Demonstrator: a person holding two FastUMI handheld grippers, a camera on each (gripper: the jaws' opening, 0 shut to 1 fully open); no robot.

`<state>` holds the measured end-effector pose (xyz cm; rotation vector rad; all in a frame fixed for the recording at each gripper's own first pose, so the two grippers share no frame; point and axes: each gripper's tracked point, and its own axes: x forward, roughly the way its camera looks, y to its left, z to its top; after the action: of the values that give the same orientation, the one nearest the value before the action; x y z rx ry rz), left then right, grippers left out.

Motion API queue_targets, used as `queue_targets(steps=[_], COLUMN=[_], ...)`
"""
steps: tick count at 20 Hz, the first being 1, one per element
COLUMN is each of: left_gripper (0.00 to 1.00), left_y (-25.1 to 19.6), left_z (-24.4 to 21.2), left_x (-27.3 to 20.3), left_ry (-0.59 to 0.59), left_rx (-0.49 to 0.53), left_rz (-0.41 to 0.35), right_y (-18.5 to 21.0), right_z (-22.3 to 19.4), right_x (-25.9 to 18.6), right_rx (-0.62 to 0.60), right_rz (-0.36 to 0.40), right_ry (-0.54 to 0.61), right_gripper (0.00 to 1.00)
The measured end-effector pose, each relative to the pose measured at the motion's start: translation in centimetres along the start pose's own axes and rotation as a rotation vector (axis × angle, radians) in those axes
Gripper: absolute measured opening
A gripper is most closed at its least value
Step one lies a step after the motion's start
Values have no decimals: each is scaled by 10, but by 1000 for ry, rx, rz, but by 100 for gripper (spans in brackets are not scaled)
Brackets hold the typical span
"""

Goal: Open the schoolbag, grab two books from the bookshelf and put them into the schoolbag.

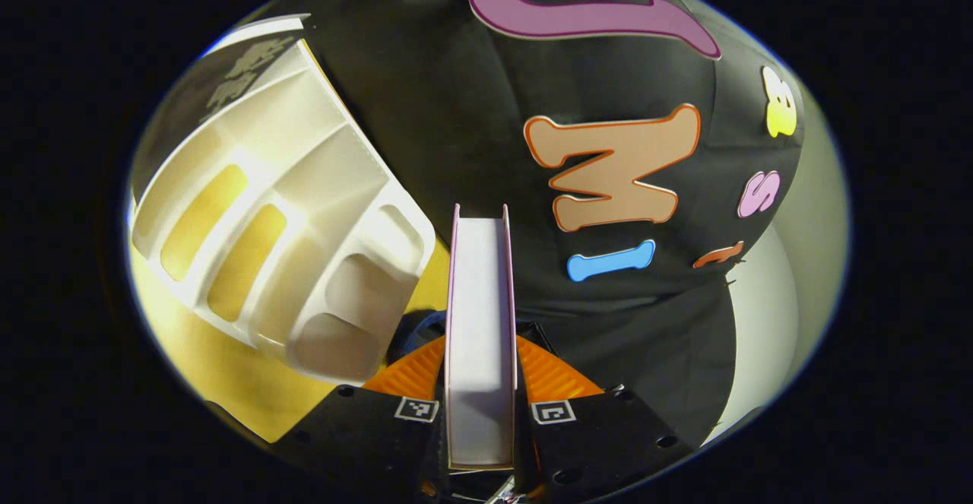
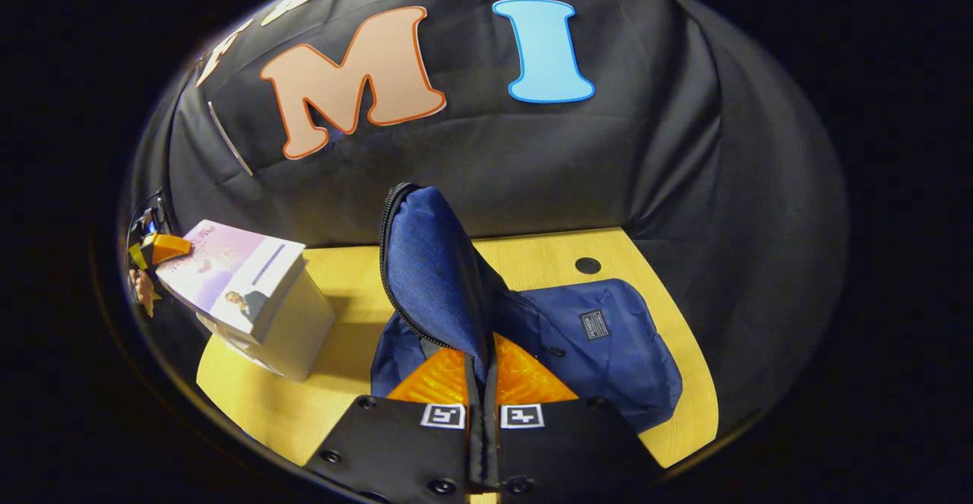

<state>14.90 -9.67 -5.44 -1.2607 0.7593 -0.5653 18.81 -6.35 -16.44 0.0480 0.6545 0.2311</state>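
In the left gripper view my left gripper point(image 1: 480, 371) is shut on a book point(image 1: 480, 321) with pale covers, seen edge-on and held upright above the white bookshelf point(image 1: 281, 238). In the right gripper view my right gripper point(image 2: 482, 375) is shut on the lifted flap point(image 2: 433, 268) of the blue schoolbag point(image 2: 600, 344), which lies on the yellow table point(image 2: 532, 257). That flap stands up with its zipper edge showing. At the far left of the same view the left gripper point(image 2: 156, 249) holds the book point(image 2: 228, 276) over the bookshelf point(image 2: 293, 329).
The bookshelf has several empty slots and stands near the table's left edge. A small round hole point(image 2: 587, 265) marks the table behind the bag. The black cloth wall point(image 2: 532, 154) closes the back of the table.
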Motion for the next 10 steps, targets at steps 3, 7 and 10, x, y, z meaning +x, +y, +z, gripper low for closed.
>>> queue_targets(steps=[3, 7, 10], left_gripper=[30, 30, 30], left_y=[6, 14, 23], left_z=[-24, -54, -75], left_x=[34, 78, 111], left_ry=[48, 89, 123], left_rx=[10, 9, 11], left_rz=[28, 47, 70], right_y=[0, 0, 0], right_z=[1, -3, -2], right_x=[0, 0, -2], right_rx=[-2, 5, 7], right_rz=[4, 16, 16], right_ry=[-11, -16, -32], right_gripper=[4, 4, 4])
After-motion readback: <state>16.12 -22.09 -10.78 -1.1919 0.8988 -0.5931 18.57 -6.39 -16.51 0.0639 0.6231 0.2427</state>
